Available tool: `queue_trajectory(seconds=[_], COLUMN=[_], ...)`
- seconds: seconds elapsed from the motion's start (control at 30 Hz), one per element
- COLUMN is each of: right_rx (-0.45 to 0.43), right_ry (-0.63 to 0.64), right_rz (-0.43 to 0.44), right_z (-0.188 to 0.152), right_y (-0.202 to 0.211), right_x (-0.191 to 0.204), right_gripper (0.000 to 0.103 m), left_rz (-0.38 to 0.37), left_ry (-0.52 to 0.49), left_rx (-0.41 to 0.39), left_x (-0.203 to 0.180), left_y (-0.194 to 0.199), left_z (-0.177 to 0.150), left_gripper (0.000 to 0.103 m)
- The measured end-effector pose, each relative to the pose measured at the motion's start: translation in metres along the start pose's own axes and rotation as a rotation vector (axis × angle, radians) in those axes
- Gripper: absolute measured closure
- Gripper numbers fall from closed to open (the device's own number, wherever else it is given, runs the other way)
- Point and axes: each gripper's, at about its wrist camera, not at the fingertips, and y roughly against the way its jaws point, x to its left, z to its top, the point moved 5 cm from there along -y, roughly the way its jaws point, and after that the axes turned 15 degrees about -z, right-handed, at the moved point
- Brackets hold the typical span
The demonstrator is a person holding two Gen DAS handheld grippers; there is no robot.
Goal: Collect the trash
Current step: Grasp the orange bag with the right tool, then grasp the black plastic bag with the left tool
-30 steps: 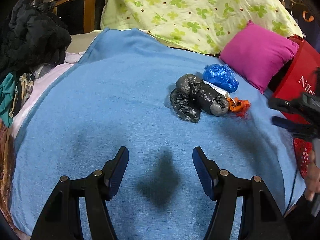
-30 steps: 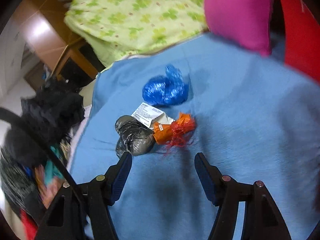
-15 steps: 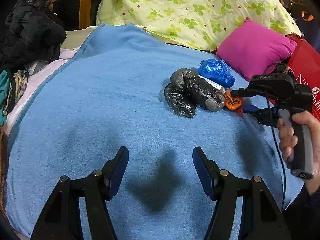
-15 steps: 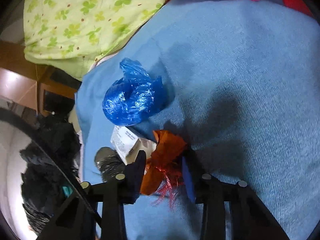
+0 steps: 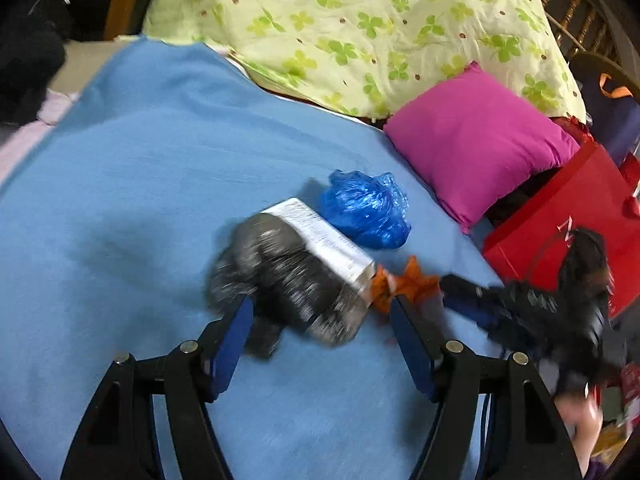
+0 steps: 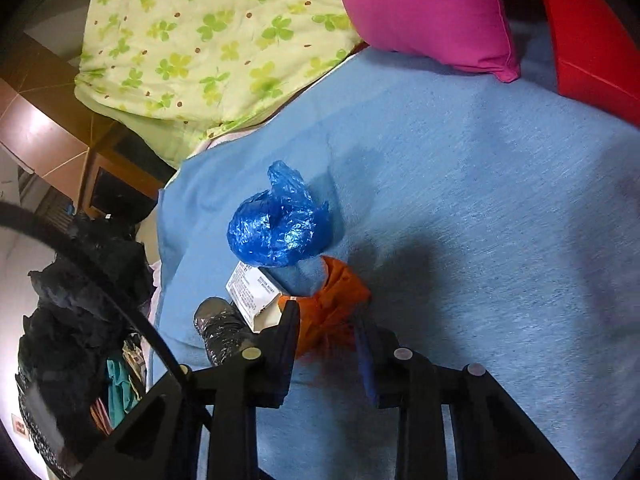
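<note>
Right gripper (image 6: pixel 328 320) is clamped shut on the orange wrapper (image 6: pixel 332 312), pads pressing both sides of the crumpled plastic, red shreds hanging below it. Wrapper sits on the blue blanket (image 6: pixel 480 240), at about 12 o'clock from the jaws. White printed carton (image 6: pixel 256 292) touches the wrapper at its 10 o'clock; the grey-black plastic bag (image 6: pixel 220 328) lies at 9 o'clock, against the carton. Blue plastic bag (image 6: pixel 280 224) is bunched up at 11 o'clock, just beyond the carton, touching it. Magenta cushion (image 6: pixel 432 12) far at 1 o'clock, red bag (image 6: pixel 588 40) at 2 o'clock, clover-print quilt (image 6: pixel 208 40) at 11 o'clock. Dark clothes pile (image 6: pixel 80 300) off the bed edge at 9 o'clock.

Left gripper (image 5: pixel 320 332) stands open, jaws have just been opening wider, nothing pinched. The grey-black bag (image 5: pixel 288 280) lies between the fingertips, blurred; I cannot tell whether a pad touches it. Carton (image 5: pixel 324 240) rests on top of it at 12 o'clock. Blue bag (image 5: pixel 366 212) at 1 o'clock. Orange wrapper (image 5: pixel 404 286) at 2 o'clock, just beside the right finger, with the right gripper (image 5: pixel 460 300) on it, blurred. Cushion (image 5: pixel 480 140) and red bag (image 5: pixel 568 220) at 2 o'clock, quilt (image 5: pixel 360 20) at 12.
</note>
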Motion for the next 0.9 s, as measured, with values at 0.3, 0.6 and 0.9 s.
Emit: queue_trajectory(seconds=[0.3,0.6,0.9], right_rx=[0.124,0.062,0.017], right_ry=[-0.13,-0.129,-0.095], right_rz=[0.1,0.007,-0.033], right_z=[0.001,0.003,0.003], right_y=[-0.018,-0.033,-0.033], right_x=[-0.009,0.005,0.005], right_gripper=[0.042,0.049,0.067], left_rz=[-0.048,-0.09,-0.075], left_ry=[0.089,0.114,0.035], left_rx=[0.092,0.089,0.324], left_x=[0.024,0.023,0.026], left_y=[-0.038,0.003,0.009], left_z=[-0.015,-0.017,-0.033], left_gripper=[0.066,0.07,0.066])
